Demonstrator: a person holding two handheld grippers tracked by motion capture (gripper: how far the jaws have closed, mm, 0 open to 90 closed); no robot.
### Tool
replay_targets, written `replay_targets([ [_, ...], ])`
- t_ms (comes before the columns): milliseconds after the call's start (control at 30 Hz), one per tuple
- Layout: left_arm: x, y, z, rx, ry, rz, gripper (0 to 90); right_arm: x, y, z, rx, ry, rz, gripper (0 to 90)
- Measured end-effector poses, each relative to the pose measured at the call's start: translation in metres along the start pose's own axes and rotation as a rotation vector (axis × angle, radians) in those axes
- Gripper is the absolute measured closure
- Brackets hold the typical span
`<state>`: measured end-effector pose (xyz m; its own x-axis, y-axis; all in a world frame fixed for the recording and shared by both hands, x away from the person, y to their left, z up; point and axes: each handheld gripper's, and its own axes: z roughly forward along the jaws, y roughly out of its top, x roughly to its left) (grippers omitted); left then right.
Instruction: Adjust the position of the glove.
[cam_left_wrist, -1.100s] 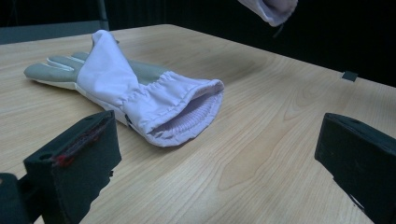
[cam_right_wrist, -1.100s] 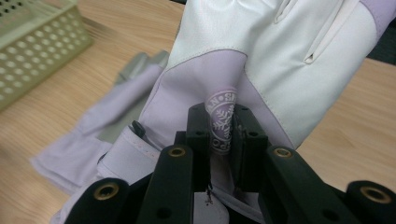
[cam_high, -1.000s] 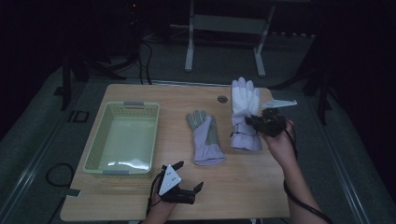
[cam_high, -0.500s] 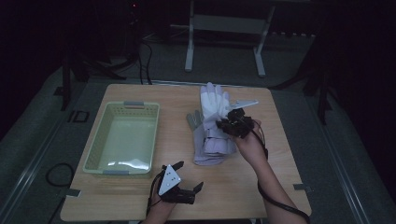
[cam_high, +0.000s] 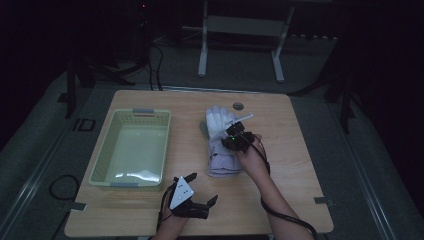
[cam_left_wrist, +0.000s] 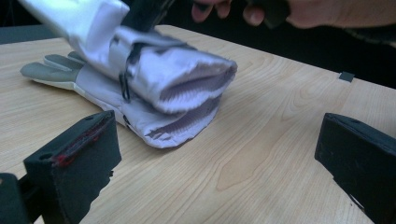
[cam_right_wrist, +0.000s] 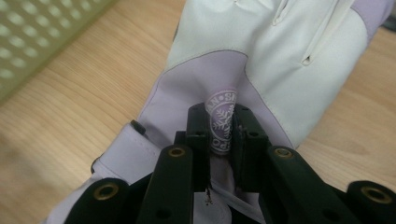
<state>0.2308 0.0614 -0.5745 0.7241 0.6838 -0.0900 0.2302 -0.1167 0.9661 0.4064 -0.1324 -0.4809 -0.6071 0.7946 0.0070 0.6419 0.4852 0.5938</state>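
Right gripper pinching a fold of the white-and-lilac glove, held just over the second glove lying mid-counter, beside the green basket, left gripper jaws wide apart, empty, resting near the counter's front edge.

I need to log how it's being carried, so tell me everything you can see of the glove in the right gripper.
The glove is white across the back with pale lilac panels and a lilac cuff, soft fabric by its look. A round snowflake logo patch is pinched between the right gripper jaws. In the left gripper view its open cuff end lies over a second glove flat on the table, cuffs roughly stacked; contact looks likely.
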Motion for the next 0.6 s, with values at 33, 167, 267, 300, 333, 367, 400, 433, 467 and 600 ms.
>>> replay_targets([
  [33,0.0,0.0,0.0,0.0,0.0,0.002,0.2,0.0,-0.001,0.004,0.011,-0.005,0.001,78.9],
  [167,0.0,0.0,0.0,0.001,0.0,0.0,0.2,0.002,-0.004,0.017,0.036,0.002,-0.003,78.1],
  [267,0.0,0.0,0.0,0.001,0.0,0.0,0.2,0.003,-0.005,0.021,0.037,0.005,-0.005,77.0],
  [300,0.0,0.0,0.0,0.002,0.0,0.0,0.2,0.002,-0.004,0.022,0.038,0.005,-0.009,76.2],
  [333,0.0,0.0,0.0,0.001,0.0,0.0,0.2,0.001,-0.005,0.023,0.04,0.009,-0.011,74.7],
  [367,0.0,0.0,0.0,0.002,0.0,0.0,0.2,0.001,-0.005,0.023,0.046,0.009,-0.007,73.1],
  [400,0.0,0.0,0.0,0.001,-0.001,-0.001,0.2,0.0,-0.005,0.023,0.043,0.01,-0.005,69.6],
  [433,0.0,0.0,0.0,0.002,-0.002,-0.002,0.2,-0.001,-0.005,0.022,0.036,0.016,-0.006,67.3],
  [467,0.001,0.0,0.0,0.002,-0.002,-0.003,0.2,-0.001,-0.005,0.021,0.033,0.021,-0.006,65.2],
  [600,0.002,0.0,0.0,0.002,-0.008,-0.011,0.2,-0.006,-0.006,0.012,-0.005,0.043,-0.041,53.1],
])
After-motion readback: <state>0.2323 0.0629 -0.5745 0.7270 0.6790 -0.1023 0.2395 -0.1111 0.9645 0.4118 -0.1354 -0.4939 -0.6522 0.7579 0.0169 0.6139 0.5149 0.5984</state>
